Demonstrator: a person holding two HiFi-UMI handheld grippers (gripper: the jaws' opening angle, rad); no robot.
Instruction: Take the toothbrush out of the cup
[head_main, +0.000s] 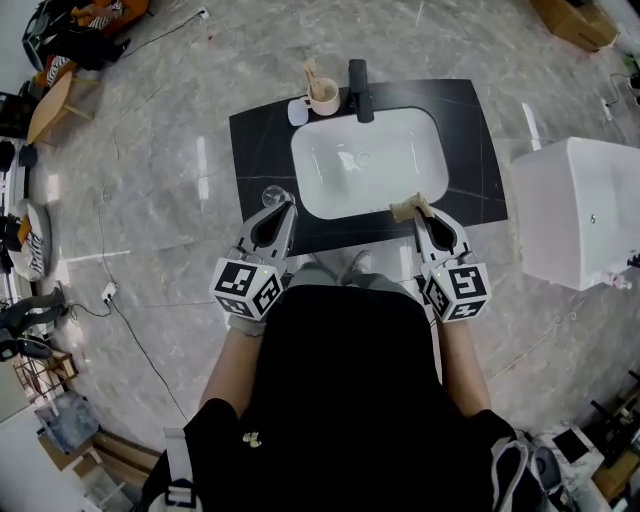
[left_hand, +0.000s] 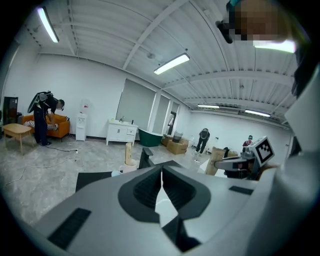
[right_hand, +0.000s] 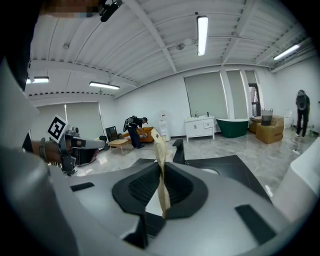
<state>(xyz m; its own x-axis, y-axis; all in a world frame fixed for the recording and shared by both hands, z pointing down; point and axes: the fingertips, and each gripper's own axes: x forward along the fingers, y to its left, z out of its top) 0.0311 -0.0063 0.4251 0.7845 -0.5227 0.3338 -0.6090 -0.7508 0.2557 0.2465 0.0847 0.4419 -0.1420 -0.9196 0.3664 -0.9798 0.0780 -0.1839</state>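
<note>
A beige cup (head_main: 323, 96) stands at the back left of the white sink (head_main: 303, 165), with a tan stick (head_main: 311, 71) standing in it. The cup (left_hand: 129, 162) also shows far ahead in the left gripper view. My right gripper (head_main: 420, 212) hovers over the sink's front right corner, shut on a tan wooden toothbrush (head_main: 409, 208). In the right gripper view that toothbrush (right_hand: 160, 150) stands up between the closed jaws of the gripper (right_hand: 162, 167). My left gripper (head_main: 289, 205) is at the sink's front left corner, shut with nothing in it (left_hand: 161, 172).
The sink sits in a black countertop (head_main: 470, 150) with a black faucet (head_main: 359, 88) at the back. A clear glass (head_main: 274, 194) stands just left of the left gripper's tip. A small pale dish (head_main: 297, 110) lies by the cup. A white unit (head_main: 580, 210) stands at the right.
</note>
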